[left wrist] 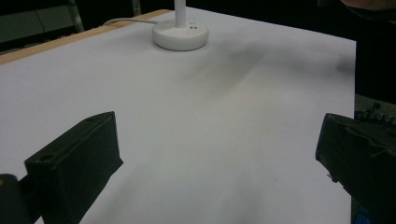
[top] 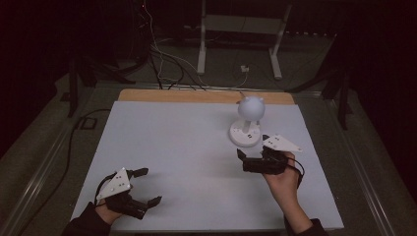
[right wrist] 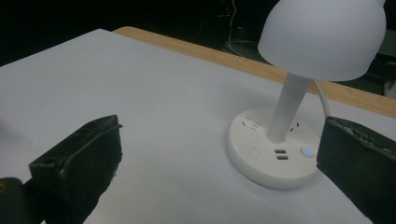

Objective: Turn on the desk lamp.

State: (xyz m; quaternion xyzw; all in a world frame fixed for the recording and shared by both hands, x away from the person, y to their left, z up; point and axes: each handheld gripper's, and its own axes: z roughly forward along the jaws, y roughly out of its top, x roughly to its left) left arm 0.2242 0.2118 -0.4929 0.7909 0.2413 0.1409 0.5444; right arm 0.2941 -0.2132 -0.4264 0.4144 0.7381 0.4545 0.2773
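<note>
We find a white lamp (top: 247, 120) standing upright toward the far right of the desk (top: 172, 147). The right gripper (top: 253, 160) sits just beside its base, jaws spread and empty. The left gripper (top: 142, 187) rests near the front edge, jaws likewise apart. We judge a careless push could tip the top-heavy lamp or snag its cable (right wrist: 321, 100).

We've got a small white desk lamp (top: 248, 120) standing upright toward the far right part of the white table top (top: 187, 162). Its dome shade (right wrist: 323, 35) sits on a straight thin stem (right wrist: 288, 108) rising from a round flat base (right wrist: 273, 154). The base has sockets, two USB ports and a little glowing blue button (right wrist: 307, 150). A white cord (right wrist: 320, 95) runs off behind it.
</note>
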